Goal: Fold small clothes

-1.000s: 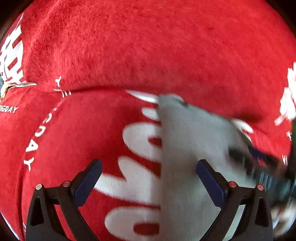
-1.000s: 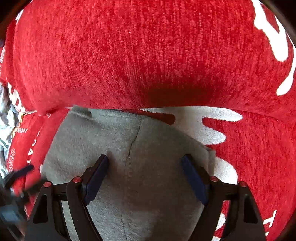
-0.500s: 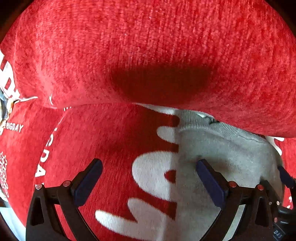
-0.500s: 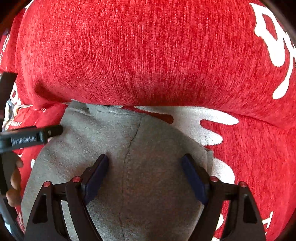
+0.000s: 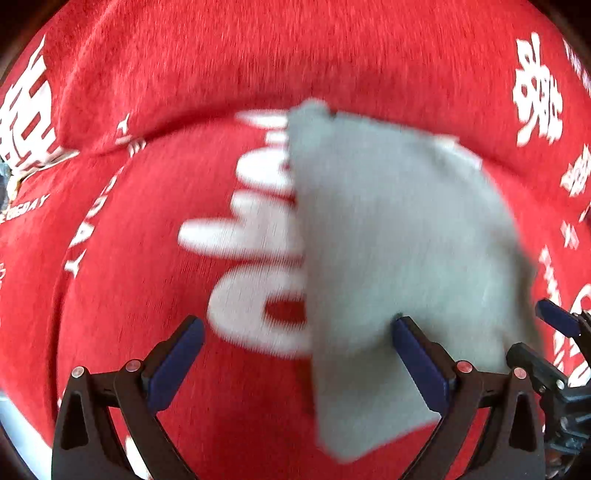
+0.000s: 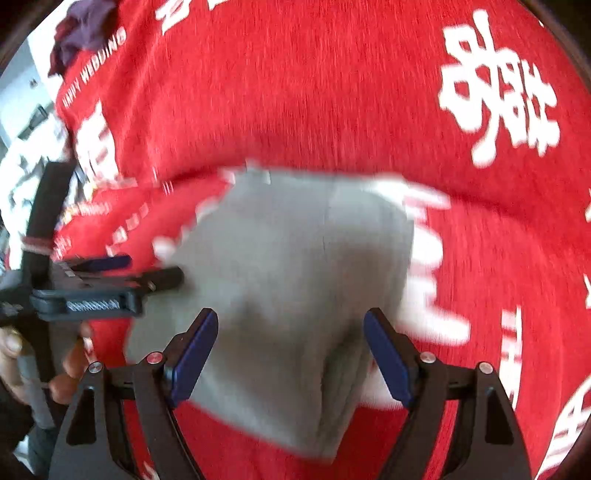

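Observation:
A small folded grey garment (image 5: 391, 236) lies flat on a red blanket with white lettering (image 5: 155, 266). It also shows in the right wrist view (image 6: 291, 277). My left gripper (image 5: 295, 347) is open and empty, with its right finger over the garment's left part. My right gripper (image 6: 291, 343) is open and empty, held above the garment's near edge. The left gripper (image 6: 122, 273) shows at the left of the right wrist view, beside the garment's left edge. The right gripper's fingertips (image 5: 557, 321) show at the right edge of the left wrist view.
The red blanket rises into a fold (image 6: 332, 110) behind the garment. A dark purple cloth (image 6: 85, 33) lies at the far left corner. A patterned cloth (image 6: 22, 173) lies off the blanket's left edge. A hand (image 6: 22, 354) holds the left gripper.
Both grippers have pulled back from the garment, so more of it and the blanket shows. Both views are blurred by motion. The jaws have stayed open.

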Demonstrator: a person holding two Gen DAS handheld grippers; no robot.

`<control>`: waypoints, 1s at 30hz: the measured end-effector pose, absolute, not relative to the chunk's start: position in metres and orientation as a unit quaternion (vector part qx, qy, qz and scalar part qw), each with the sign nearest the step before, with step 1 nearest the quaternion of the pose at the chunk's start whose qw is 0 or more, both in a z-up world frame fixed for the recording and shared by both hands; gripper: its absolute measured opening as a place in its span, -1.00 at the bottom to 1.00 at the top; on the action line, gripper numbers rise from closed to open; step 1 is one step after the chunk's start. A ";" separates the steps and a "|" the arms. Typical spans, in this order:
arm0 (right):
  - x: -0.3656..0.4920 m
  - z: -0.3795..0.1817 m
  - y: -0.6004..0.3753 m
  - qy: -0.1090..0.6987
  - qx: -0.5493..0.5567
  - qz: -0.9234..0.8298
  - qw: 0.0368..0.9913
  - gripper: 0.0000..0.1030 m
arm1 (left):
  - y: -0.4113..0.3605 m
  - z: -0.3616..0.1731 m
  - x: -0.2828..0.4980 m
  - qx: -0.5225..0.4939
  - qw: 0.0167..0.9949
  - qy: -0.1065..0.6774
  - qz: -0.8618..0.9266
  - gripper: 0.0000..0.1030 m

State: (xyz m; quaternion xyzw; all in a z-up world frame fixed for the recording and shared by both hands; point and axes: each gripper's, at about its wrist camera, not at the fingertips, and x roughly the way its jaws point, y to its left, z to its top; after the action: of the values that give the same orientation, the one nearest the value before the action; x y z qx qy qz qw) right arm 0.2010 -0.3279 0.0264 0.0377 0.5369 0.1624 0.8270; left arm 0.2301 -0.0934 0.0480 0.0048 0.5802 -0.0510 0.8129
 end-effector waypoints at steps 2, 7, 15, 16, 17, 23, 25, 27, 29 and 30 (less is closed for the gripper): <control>0.178 0.012 -0.341 0.555 0.074 0.156 0.814 0.55 | -0.084 0.055 0.209 -0.004 0.820 0.569 -0.051 1.00; 0.145 0.023 -0.367 0.521 0.145 0.143 0.829 0.55 | -0.069 0.057 0.172 0.004 0.830 0.555 -0.059 1.00; 0.142 0.046 -0.348 0.480 0.134 0.152 0.853 0.55 | -0.081 0.049 0.149 0.037 0.841 0.536 -0.061 1.00; 0.144 0.046 -0.345 0.481 0.135 0.154 0.852 0.55 | -0.082 0.050 0.148 0.037 0.841 0.536 -0.061 1.00; 0.146 0.044 -0.344 0.483 0.140 0.157 0.850 0.55 | -0.082 0.050 0.149 0.036 0.842 0.535 -0.061 1.00; 0.157 0.027 -0.348 0.504 0.178 0.153 0.831 0.45 | -0.080 0.045 0.157 0.026 0.842 0.536 -0.051 1.00; 0.160 0.027 -0.348 0.502 0.177 0.151 0.833 0.37 | -0.077 0.045 0.159 0.010 0.842 0.538 -0.051 1.00; 0.161 0.028 -0.351 0.496 0.186 0.155 0.834 0.35 | -0.077 0.045 0.160 0.004 0.842 0.537 -0.052 1.00; 0.164 0.028 -0.354 0.494 0.204 0.162 0.829 0.32 | -0.080 0.042 0.162 0.015 0.843 0.536 -0.045 1.00; 0.165 0.027 -0.354 0.496 0.211 0.167 0.826 0.29 | -0.080 0.040 0.164 0.016 0.842 0.538 -0.042 1.00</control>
State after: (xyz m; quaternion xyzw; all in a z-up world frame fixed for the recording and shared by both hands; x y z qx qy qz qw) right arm 0.1650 -0.3542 0.0267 0.2112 0.4960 0.1670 0.8255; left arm 0.1636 -0.0797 0.0398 0.0162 0.5382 -0.0423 0.8416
